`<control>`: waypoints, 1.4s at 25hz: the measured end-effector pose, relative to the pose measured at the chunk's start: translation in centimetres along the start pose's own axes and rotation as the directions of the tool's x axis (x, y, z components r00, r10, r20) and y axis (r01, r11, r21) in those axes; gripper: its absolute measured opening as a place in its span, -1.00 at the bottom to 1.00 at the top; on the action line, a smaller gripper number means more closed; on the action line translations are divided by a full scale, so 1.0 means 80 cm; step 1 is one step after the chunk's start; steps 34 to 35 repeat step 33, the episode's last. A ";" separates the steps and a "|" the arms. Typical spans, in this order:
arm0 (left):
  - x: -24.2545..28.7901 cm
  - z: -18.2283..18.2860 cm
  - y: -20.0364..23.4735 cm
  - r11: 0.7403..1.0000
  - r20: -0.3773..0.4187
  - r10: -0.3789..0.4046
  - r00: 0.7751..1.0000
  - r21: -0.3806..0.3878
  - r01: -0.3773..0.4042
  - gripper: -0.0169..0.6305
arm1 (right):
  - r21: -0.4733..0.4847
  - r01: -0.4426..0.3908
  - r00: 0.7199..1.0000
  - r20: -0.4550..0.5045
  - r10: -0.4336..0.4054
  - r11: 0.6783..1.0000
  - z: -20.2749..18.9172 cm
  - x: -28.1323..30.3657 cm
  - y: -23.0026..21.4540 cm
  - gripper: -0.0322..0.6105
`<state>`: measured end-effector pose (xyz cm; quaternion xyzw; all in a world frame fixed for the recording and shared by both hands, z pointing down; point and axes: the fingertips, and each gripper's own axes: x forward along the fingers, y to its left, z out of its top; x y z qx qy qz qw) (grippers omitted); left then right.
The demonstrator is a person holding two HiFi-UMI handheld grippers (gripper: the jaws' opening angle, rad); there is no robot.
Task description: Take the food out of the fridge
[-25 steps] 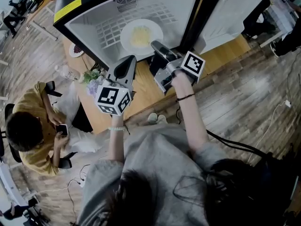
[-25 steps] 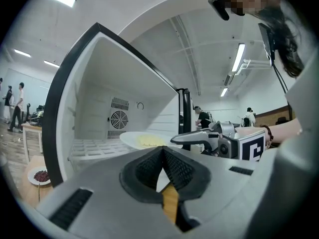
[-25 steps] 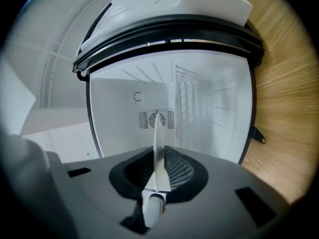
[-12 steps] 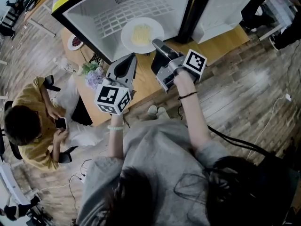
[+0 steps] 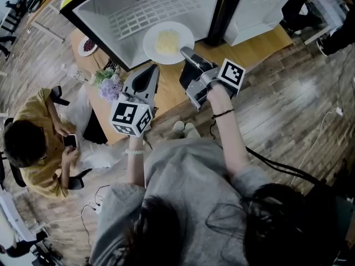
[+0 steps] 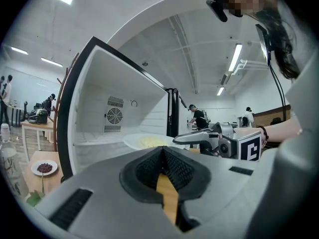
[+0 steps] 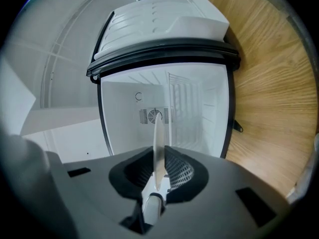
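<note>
A white plate (image 5: 168, 40) of pale yellow food hangs at the front opening of the white fridge (image 5: 138, 7), which stands on a wooden table. My right gripper (image 5: 186, 52) is shut on the plate's near rim. In the right gripper view the plate (image 7: 158, 133) shows edge-on, pinched between the pads of the right gripper (image 7: 158, 158). My left gripper (image 5: 151, 71) hovers to the left of the plate, shut and holding nothing. In the left gripper view its pads (image 6: 172, 164) meet in front of the plate (image 6: 147, 142).
The fridge door (image 5: 258, 7) stands swung open at the right. On the table (image 5: 172, 104) to the left are a bunch of flowers (image 5: 108, 85) and a small dish of dark berries (image 5: 87, 45). A seated person (image 5: 36, 148) with a phone is at the far left.
The plate has come out from the fridge shelf to the fridge's front edge, held by the right gripper. Both grippers have drawn back toward me.
</note>
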<state>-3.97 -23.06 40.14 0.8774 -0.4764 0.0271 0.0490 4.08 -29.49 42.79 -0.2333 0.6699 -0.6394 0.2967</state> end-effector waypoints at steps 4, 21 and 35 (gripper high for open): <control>-0.006 0.001 -0.010 1.000 -0.002 -0.007 1.000 0.007 0.007 -0.92 | -0.008 0.002 1.000 -0.001 -0.002 1.000 -0.001 -0.013 0.001 -0.74; -0.004 -0.004 -0.018 1.000 -0.008 -0.018 1.000 0.014 0.018 -0.92 | -0.003 -0.007 1.000 -0.004 0.007 1.000 0.000 -0.021 -0.001 -0.74; -0.004 -0.005 -0.016 1.000 -0.008 -0.003 1.000 0.024 0.003 -0.92 | 0.000 -0.018 1.000 -0.011 0.018 1.000 -0.001 -0.019 0.002 -0.74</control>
